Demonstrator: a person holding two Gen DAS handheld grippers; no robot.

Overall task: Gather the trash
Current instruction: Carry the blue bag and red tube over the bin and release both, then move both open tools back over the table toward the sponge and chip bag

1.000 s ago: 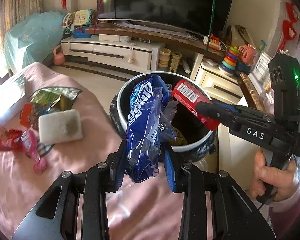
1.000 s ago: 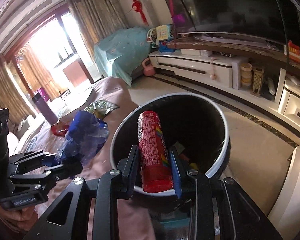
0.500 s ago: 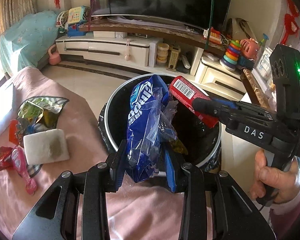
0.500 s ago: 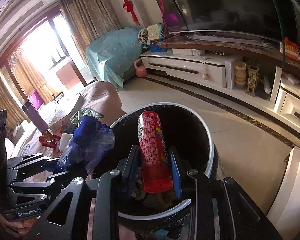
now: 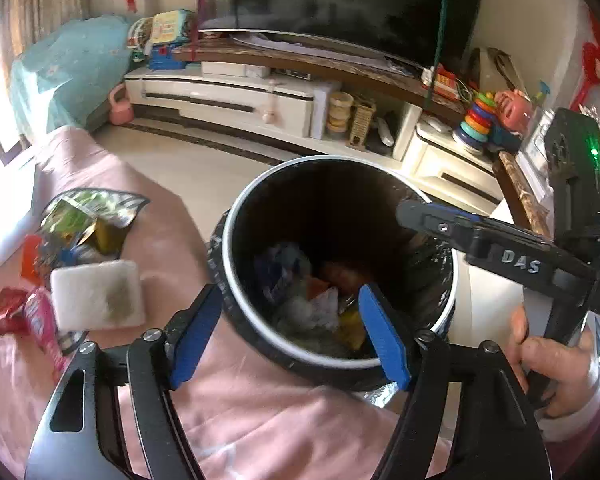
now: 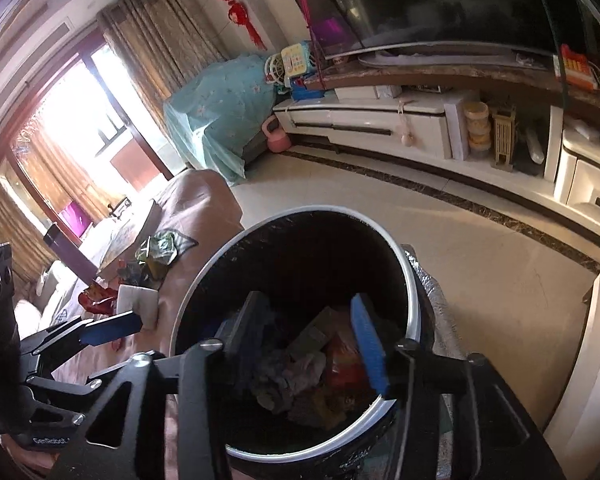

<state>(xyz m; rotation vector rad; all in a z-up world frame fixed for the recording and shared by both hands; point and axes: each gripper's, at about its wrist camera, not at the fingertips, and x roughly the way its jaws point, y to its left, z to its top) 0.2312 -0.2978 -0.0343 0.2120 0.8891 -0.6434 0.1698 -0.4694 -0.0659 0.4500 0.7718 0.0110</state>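
Nearest to us, the left gripper (image 5: 288,332) hangs over the near rim of the trash bin (image 5: 236,216), its blue-padded jaws opening with nothing between them — we look straight through the gap onto crumpled wrappers at the bottom. The right gripper (image 6: 308,336) is over the same bin from the other side, its jaws also opening and bare, with a heap of bags and a red package lying in the dark below them. So both tools are free, and we judge that the next move turns on where the remaining litter lies. It lies on the pink-covered sofa (image 5: 260,408), off to the left of the bin and well apart from both sets of jaws: closest, a white sponge-like pad (image 5: 96,300), flat, its long side running roughly across the left view; touching its left edge, a pink wrapper (image 5: 40,324) and a red wrapper (image 5: 0,312); farther back, a green foil bag (image 5: 88,216) lying open and crumpled, with an orange packet (image 5: 30,256) beside it. From the right wrist view the same pile sits beyond the left tool's finger (image 6: 112,328), so we reckon the left hand is plainly the nearer one — it need only swing left and down, while the right would have to cross the bin. Beyond all this stand the white TV cabinet (image 5: 228,96) and the dark screen.
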